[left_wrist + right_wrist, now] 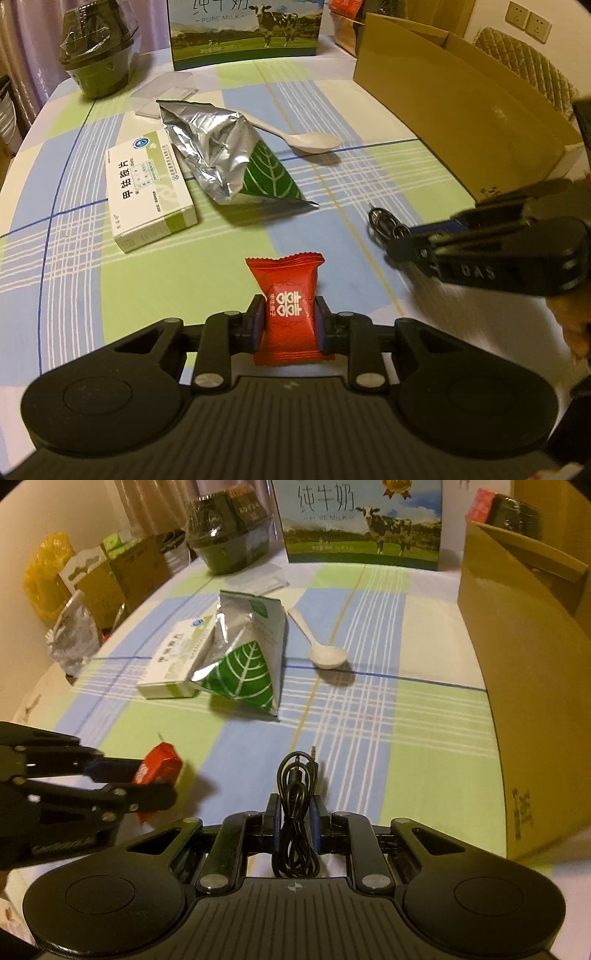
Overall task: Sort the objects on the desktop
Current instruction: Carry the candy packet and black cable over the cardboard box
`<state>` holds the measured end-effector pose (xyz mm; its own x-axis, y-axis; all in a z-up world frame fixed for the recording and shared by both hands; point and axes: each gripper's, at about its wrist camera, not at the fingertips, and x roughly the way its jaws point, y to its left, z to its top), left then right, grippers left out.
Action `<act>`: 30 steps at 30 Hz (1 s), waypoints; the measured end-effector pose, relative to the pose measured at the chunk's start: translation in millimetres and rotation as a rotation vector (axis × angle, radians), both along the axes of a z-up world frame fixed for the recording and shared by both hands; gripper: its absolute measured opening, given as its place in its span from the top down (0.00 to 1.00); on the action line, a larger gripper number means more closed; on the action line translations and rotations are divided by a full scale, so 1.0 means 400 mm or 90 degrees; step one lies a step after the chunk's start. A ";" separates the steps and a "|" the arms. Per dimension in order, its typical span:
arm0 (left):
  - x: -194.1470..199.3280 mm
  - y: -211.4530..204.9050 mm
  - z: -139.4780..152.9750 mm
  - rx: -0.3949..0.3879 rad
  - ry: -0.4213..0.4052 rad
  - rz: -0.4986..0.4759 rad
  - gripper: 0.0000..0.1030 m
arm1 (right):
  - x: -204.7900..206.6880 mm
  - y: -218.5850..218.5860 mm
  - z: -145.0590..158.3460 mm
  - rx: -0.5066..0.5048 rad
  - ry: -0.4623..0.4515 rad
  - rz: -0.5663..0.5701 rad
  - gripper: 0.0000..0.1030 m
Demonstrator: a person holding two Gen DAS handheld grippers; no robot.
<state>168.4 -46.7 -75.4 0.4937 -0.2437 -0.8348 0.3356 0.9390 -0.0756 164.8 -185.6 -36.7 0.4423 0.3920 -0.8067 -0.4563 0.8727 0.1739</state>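
Currently left gripper point(289, 320) clamps the red candy packet point(286, 306) between both fingers; right gripper point(294, 818) pinches the coiled black cable point(295, 812), lower loop partly hidden.

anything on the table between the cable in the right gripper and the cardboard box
Nothing visible. The right gripper holds the black cable, and only bare tablecloth lies between it and the cardboard box. The spoon sits farther back.

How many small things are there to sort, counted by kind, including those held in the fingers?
Candy packet: 1, red candy, held by the left gripper
Cable: 1, black cable, held by the right gripper
Box: 1, medicine box
Pouch: 1, foil pouch
Spoon: 1, white spoon
Total: 5
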 end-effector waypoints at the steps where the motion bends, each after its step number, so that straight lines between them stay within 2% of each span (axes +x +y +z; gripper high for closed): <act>1: -0.004 -0.001 0.003 -0.001 0.000 -0.001 0.79 | -0.009 -0.005 0.008 0.005 -0.005 -0.005 0.88; 12: -0.012 -0.030 0.098 -0.021 -0.040 0.000 0.79 | -0.050 -0.082 0.130 0.026 -0.110 -0.048 0.88; 21: -0.006 -0.084 0.175 -0.039 -0.078 -0.002 0.79 | -0.049 -0.135 0.187 0.038 -0.160 -0.077 0.88; 30: 0.013 -0.147 0.235 -0.063 -0.110 -0.006 0.79 | -0.042 -0.196 0.248 0.034 -0.241 -0.113 0.88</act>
<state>173.6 -105.4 18.7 0.6247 -0.3257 -0.7097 0.3603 0.9266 -0.1081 148.2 -264.1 62.4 0.7683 0.3202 -0.5543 -0.3400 0.9378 0.0705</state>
